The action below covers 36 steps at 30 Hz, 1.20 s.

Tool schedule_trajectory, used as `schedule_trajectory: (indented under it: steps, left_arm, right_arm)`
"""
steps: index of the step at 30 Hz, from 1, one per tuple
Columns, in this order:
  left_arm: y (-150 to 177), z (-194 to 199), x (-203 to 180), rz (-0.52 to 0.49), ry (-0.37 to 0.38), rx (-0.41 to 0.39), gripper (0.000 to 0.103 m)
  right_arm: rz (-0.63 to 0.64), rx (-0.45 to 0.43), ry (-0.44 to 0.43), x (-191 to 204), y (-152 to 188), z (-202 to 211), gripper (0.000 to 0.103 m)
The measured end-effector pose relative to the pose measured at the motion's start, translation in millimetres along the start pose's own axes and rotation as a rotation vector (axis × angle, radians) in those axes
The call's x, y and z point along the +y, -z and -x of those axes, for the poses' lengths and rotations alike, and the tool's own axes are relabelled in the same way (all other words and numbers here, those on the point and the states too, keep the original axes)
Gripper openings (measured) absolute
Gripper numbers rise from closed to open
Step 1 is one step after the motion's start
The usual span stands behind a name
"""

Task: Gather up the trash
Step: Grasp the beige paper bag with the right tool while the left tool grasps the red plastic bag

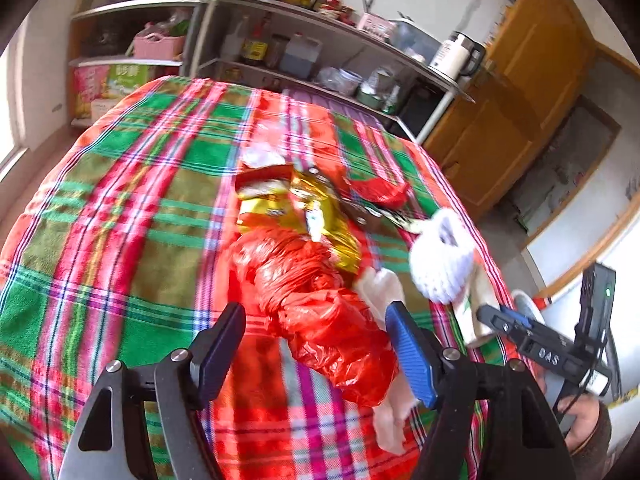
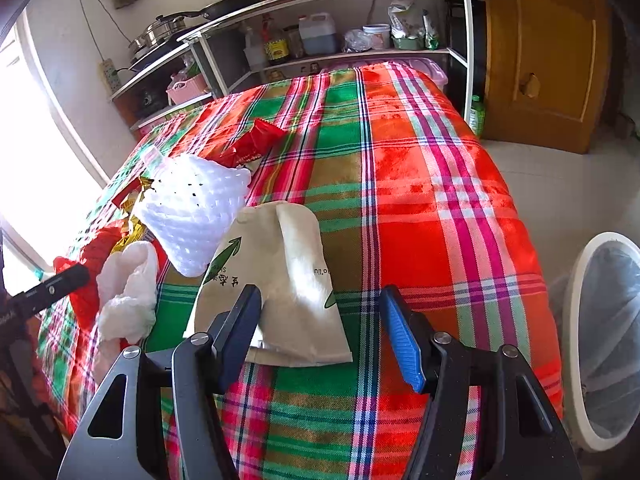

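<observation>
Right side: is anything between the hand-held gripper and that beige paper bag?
Nothing visible. The right hand-held gripper is open with the beige paper bag directly ahead on the plaid cloth; the white foam net lies beyond it.

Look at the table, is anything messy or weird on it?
Yes. Trash lies scattered on the plaid cloth: a crumpled red plastic bag, snack wrappers, white foam netting, tissue and a flattened paper bag. Nothing looks spilled.

Plaid cloth [image 2: 420, 184] covers the table; shelf [image 2: 360, 54] holds bottles; wooden door [image 2: 544, 52] beside it.
</observation>
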<state>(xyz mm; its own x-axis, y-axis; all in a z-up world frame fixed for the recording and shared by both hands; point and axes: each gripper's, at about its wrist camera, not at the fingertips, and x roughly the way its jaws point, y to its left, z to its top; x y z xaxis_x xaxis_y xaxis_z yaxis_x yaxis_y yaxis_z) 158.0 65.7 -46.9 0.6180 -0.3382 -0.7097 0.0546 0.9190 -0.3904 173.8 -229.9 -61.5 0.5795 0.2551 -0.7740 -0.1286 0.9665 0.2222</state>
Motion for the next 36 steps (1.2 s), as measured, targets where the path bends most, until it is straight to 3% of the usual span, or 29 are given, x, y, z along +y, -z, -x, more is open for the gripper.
schedule_trajectory:
  steps: [6,9,12,15,17,18,21,22,25,36]
  left_arm:
    - [-8.0,-4.2,7.3,0.044,-0.055,0.002,0.073]
    - [-6.9,6.7,2.2,0.020,-0.006,-0.026,0.073]
    - [-13.0,3.9,3.6,0.011,-0.067,-0.042,0.076]
    - [-19.6,-6.9,7.4,0.018,-0.071,-0.018,0.076]
    - [-21.9,-17.5,7.7,0.007,-0.099,0.023,0.076]
    - [-22.1,-22.2,9.0,0.007,-0.106,0.034,0.076]
    - [-20.2,-29.2,10.5,0.003,-0.107,0.049,0.065]
    - [-19.2,-30.0,9.9,-0.003,-0.112,0.050,0.055]
    - [-18.3,-28.6,8.4,-0.019,-0.109,0.042,0.049]
    - [-11.4,-6.7,7.1,-0.058,-0.108,-0.013,0.044]
  right_arm:
    - [0.005,0.001,-0.003,2.8,-2.8,-0.5,0.062]
    - [0.003,0.001,-0.012,1.7,-3.5,-1.1,0.062]
    - [0.002,0.015,-0.005,1.3,-5.1,-5.3,0.062]
    - [0.006,0.017,-0.004,2.1,-5.2,-5.4,0.062]
    - [0.009,0.016,-0.001,2.3,-6.2,-6.0,0.056]
    - [0.009,0.017,-0.009,2.3,-6.1,-6.1,0.045]
    - [0.007,0.016,-0.011,2.0,-5.5,-6.0,0.045]
    - [0.008,0.014,-0.010,2.0,-5.3,-6.0,0.045]
    - [0.005,0.010,-0.011,0.8,-4.2,-6.6,0.044]
    - [-0.020,-0.037,-0.014,-2.4,6.2,9.3,0.041]
